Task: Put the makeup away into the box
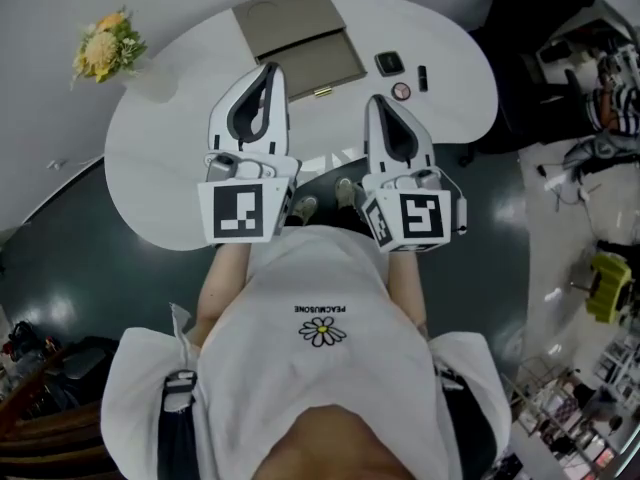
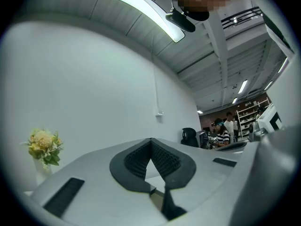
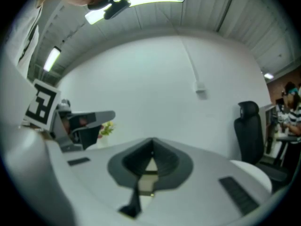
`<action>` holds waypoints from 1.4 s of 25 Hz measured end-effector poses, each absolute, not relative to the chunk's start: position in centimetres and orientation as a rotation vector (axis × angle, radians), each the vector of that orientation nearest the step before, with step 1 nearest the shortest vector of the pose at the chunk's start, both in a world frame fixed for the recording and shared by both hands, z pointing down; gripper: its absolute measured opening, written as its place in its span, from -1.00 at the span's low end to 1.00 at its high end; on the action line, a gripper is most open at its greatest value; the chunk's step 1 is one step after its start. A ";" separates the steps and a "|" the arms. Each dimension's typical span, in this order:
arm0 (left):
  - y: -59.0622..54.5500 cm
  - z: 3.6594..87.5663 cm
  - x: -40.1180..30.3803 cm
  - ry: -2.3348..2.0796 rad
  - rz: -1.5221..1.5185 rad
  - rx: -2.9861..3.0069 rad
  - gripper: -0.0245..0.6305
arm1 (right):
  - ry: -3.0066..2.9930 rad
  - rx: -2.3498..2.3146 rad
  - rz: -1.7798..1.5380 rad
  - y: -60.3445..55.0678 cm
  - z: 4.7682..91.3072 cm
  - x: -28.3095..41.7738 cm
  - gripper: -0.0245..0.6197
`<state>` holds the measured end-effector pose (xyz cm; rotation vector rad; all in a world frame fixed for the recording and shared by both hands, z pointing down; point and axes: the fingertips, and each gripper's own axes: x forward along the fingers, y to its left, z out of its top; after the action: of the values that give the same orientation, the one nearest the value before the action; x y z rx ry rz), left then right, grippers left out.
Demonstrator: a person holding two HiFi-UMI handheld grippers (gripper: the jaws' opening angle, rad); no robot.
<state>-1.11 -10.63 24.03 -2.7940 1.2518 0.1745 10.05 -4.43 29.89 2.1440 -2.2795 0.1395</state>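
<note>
In the head view a flat tan box (image 1: 298, 38) lies at the far side of the white table (image 1: 170, 148). To its right lie a dark square compact (image 1: 389, 63), a round pinkish compact (image 1: 401, 91) and a small black stick (image 1: 423, 78). My left gripper (image 1: 270, 69) hangs over the box's near left corner, and its jaws are shut and hold nothing (image 2: 151, 141). My right gripper (image 1: 377, 99) hovers just left of the round compact, shut as well and holding nothing (image 3: 151, 141). Both point roughly level towards the far wall.
A vase of yellow flowers (image 1: 108, 46) stands at the table's far left corner. The right gripper view shows a black office chair (image 3: 249, 126) to the right of the table. Cluttered desks (image 1: 600, 88) fill the room's right side, with people seated far off (image 2: 225, 132).
</note>
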 end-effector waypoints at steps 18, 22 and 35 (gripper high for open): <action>-12.1 24.5 -5.5 1.623 0.228 -2.590 -0.87 | -2.501 1.841 0.092 -8.3 29.7 6.8 -0.83; -12.3 25.0 -4.4 1.613 0.225 -2.618 -0.86 | -2.505 1.837 0.089 -8.2 29.8 7.3 -0.83; -13.3 25.4 -1.3 1.599 0.229 -2.638 -0.86 | -2.459 1.884 0.110 -8.7 30.7 11.2 -0.83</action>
<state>-1.26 -13.34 25.39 -2.6380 1.5991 0.2290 11.18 -8.65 30.70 1.8844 -2.4591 0.1105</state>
